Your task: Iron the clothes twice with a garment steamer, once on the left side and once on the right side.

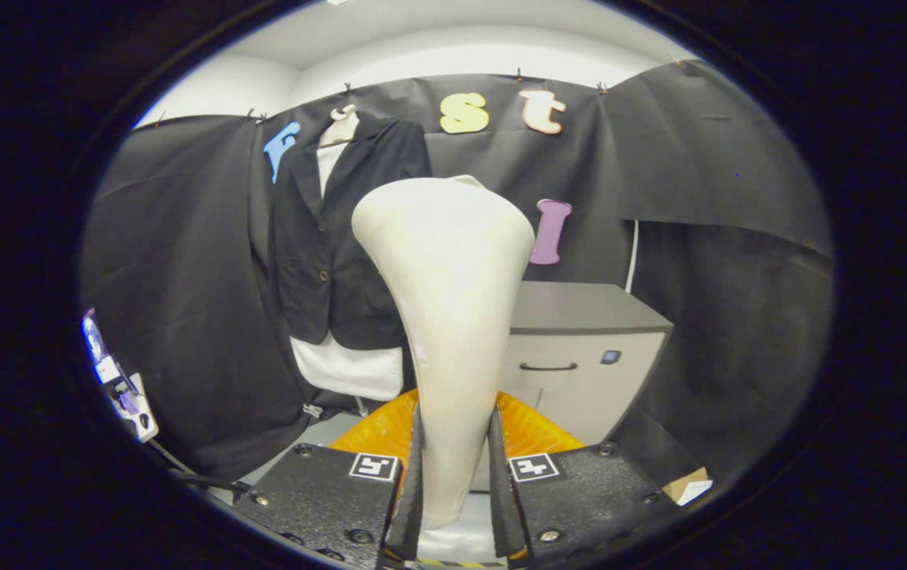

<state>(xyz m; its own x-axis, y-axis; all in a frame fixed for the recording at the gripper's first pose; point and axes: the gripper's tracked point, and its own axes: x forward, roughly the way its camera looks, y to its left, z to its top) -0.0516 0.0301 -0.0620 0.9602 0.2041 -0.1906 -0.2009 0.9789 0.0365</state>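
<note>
A cream-white garment steamer stands upright between my two black fingers, its handle pinched by both and its wide head rising above them. My gripper is shut on that handle. Beyond the steamer, slightly left, a black jacket over a white shirt hangs on a hanger against the black cloth wall. The steamer's head covers the jacket's right side. The head sits some way short of the clothes, not touching them.
A grey cabinet with a dark top and a handle stands behind the steamer to the right. An orange ridged thing lies just behind my fingers. A white device with a cable sits low at the left. A piece of cardboard lies at the lower right.
</note>
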